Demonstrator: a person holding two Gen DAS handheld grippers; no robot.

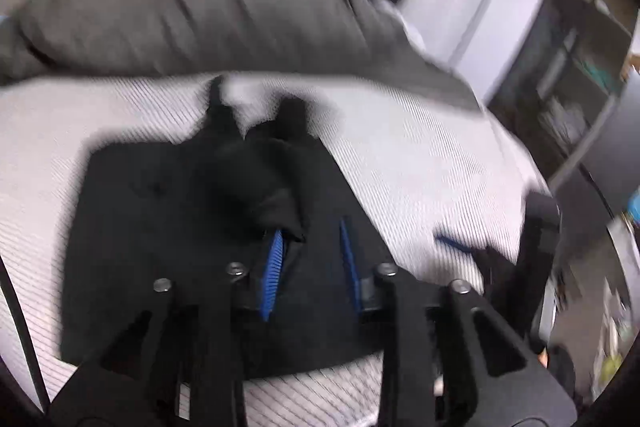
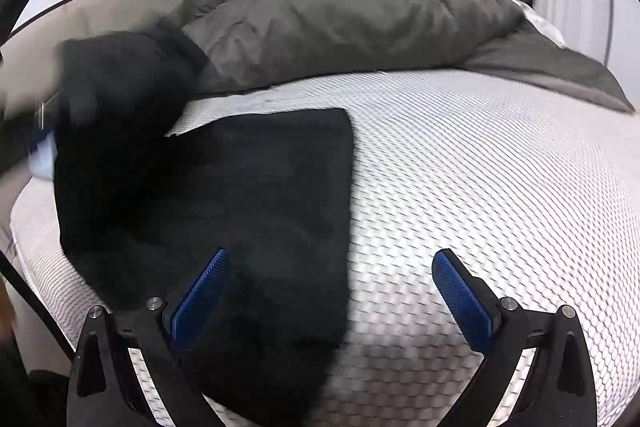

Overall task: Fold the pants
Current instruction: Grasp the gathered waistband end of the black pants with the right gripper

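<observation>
I'm carrying a bunched fold of the black fabric pants (image 1: 168,227), spread at the centre of the left view on the white textured mattress (image 1: 420,163), clamped in my left gripper (image 1: 310,263). My right gripper (image 2: 332,291) hangs released, empty. I'd lay the fold edge to edge, then let go.
</observation>
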